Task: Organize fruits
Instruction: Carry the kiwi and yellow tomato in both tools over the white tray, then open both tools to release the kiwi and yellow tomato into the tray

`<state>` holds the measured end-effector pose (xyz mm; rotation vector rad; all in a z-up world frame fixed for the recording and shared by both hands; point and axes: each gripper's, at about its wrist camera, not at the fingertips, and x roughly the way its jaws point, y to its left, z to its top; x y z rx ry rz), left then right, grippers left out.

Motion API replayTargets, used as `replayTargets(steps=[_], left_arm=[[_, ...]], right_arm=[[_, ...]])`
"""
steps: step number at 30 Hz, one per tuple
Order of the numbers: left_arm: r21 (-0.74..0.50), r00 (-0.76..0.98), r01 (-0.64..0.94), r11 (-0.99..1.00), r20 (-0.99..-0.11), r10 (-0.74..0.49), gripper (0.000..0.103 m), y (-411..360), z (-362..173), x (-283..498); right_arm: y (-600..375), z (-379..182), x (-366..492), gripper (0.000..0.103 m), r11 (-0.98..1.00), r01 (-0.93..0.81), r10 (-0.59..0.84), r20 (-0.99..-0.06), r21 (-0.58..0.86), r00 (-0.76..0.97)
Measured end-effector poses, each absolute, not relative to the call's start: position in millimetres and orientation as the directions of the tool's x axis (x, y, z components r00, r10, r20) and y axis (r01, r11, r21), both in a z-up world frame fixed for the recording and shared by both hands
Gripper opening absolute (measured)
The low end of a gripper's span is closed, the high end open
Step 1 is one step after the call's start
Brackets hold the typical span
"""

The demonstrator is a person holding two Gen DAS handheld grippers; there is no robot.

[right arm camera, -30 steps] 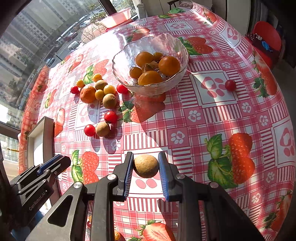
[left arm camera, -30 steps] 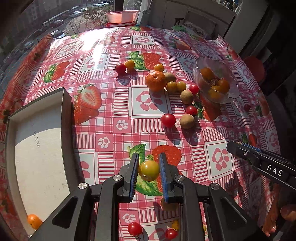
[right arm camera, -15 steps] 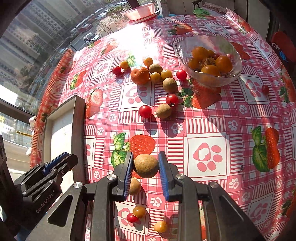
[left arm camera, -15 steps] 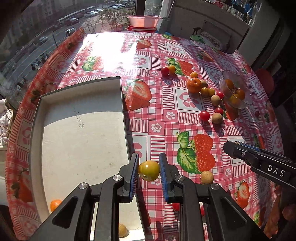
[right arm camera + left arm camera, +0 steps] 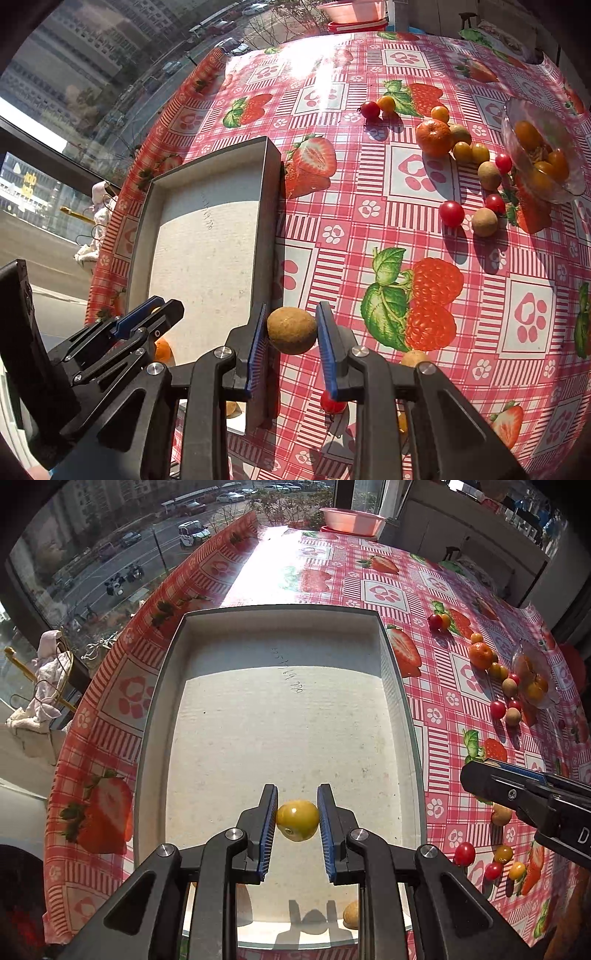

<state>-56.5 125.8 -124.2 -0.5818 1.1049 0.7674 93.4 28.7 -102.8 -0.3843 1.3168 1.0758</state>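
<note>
Sorting in progress: two fruits in transit to the tray, most fruit not yet moved.

The left hand-held gripper [image 5: 297,821] pinches a smooth, glossy yellow tomato [image 5: 297,820] above the tray's [image 5: 397,686] floor; the right hand-held gripper [image 5: 291,332] pinches a round, rough-skinned brown fruit [image 5: 291,331] over the tray's near wall, not yet inside. The tray is a shallow rectangle with thin dark walls and a matte, pale floor; it already holds a small orange fruit [image 5: 162,350] and a brown one [image 5: 351,915] at its near end. Judged remaining: the mandarin [image 5: 434,137], cherry tomatoes and brown fruits scattered on the counter [image 5: 406,221] with its glossy strawberry-print cover, beside a ribbed glass bowl [image 5: 509,122] holding orange fruits.
</note>
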Motion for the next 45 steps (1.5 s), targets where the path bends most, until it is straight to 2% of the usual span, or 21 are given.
replayTargets(steps=[11,24,26,28,31,37,38,39,40,42,45], left_arm=[[0.025,0.175,-0.797,0.603,-0.947,0.271,0.023,146.8,-151.5,-76.1],[0.049,0.158,-0.775,0.63,-0.951,0.267,0.024,145.5,-161.8,-74.4],[0.077,0.137,-0.778,0.623,-0.948,0.288,0.037,145.5,-161.4,-75.8],[0.101,0.114,-0.794,0.6,-0.944,0.31,0.065,150.0,-161.6,-80.5],[0.083,0.124,-0.8,0.594,-0.946,0.3,0.067,153.4,-161.7,-84.6],[0.101,0.102,-0.813,0.573,-0.945,0.311,0.067,157.5,-159.1,-88.8],[0.096,0.104,-0.814,0.573,-0.946,0.307,0.067,158.4,-158.3,-89.7],[0.076,0.119,-0.814,0.576,-0.948,0.294,0.067,158.5,-155.6,-92.5],[0.067,0.126,-0.813,0.579,-0.949,0.288,0.073,158.4,-154.1,-92.4],[0.088,0.122,-0.803,0.59,-0.943,0.308,0.078,154.7,-150.0,-88.6],[0.106,0.129,-0.779,0.618,-0.937,0.324,0.078,147.7,-143.4,-79.1]], right_arm=[[77.8,-129.1,40.0,0.029,0.394,-0.858,0.35,-0.917,0.329,-0.191],[96.2,-155.9,19.8,0.03,0.342,-0.912,0.268,-0.954,0.227,-0.137],[96.4,-159.7,19.1,0.03,0.348,-0.908,0.26,-0.954,0.235,-0.147],[96.4,-161.2,18.9,0.03,0.352,-0.906,0.259,-0.955,0.234,-0.146],[96.6,-161.2,21.0,0.031,0.356,-0.9,0.268,-0.95,0.252,-0.16],[92.6,-159.7,27.0,0.043,0.368,-0.876,0.293,-0.933,0.312,-0.209],[90.7,-158.4,29.9,0.049,0.374,-0.866,0.302,-0.927,0.331,-0.224],[89.3,-156.9,32.4,0.065,0.378,-0.856,0.317,-0.918,0.352,-0.238],[88.3,-153.8,34.3,0.075,0.375,-0.844,0.34,-0.904,0.384,-0.26],[86.2,-143.9,34.5,0.083,0.374,-0.841,0.375,-0.893,0.391,-0.249],[82.9,-131.3,37.5,0.083,0.372,-0.831,0.416,-0.875,0.413,-0.249]])
